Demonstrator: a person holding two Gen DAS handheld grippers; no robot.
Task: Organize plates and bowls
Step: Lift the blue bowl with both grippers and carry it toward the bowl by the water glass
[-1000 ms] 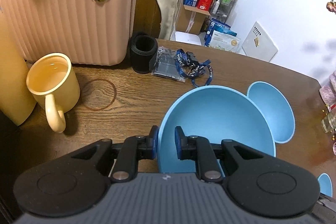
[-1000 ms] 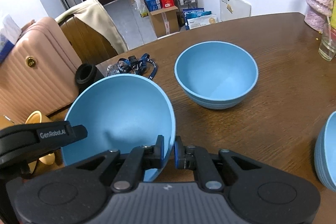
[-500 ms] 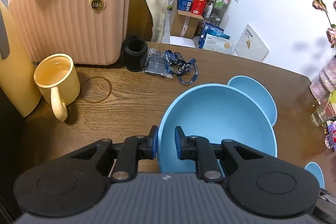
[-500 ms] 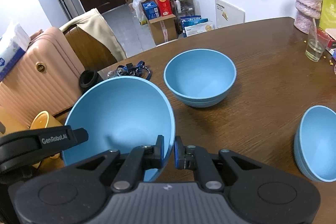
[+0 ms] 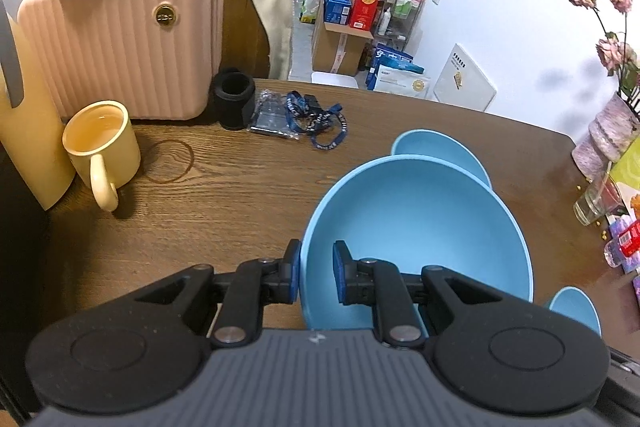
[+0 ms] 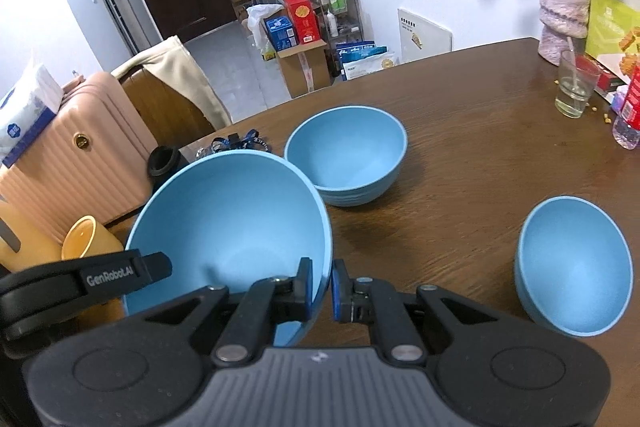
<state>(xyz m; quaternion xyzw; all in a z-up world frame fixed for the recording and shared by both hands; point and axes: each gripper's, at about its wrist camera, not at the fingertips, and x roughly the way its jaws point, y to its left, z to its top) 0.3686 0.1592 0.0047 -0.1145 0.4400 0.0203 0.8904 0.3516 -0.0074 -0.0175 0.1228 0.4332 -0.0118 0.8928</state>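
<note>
The large blue bowl (image 6: 228, 223) is held off the wooden tabletop (image 6: 472, 155), tilted, with both grippers clamped on its rim: the left gripper (image 5: 316, 277) grasps its left edge, the right gripper (image 6: 321, 289) its right edge. Just behind this bowl a second blue bowl (image 6: 346, 155) rests on the tabletop; a third blue bowl (image 6: 574, 267) sits well to its right. Left of the held bowl stands a yellow mug (image 5: 102, 147), beside a pink suitcase (image 5: 120, 47).
</note>
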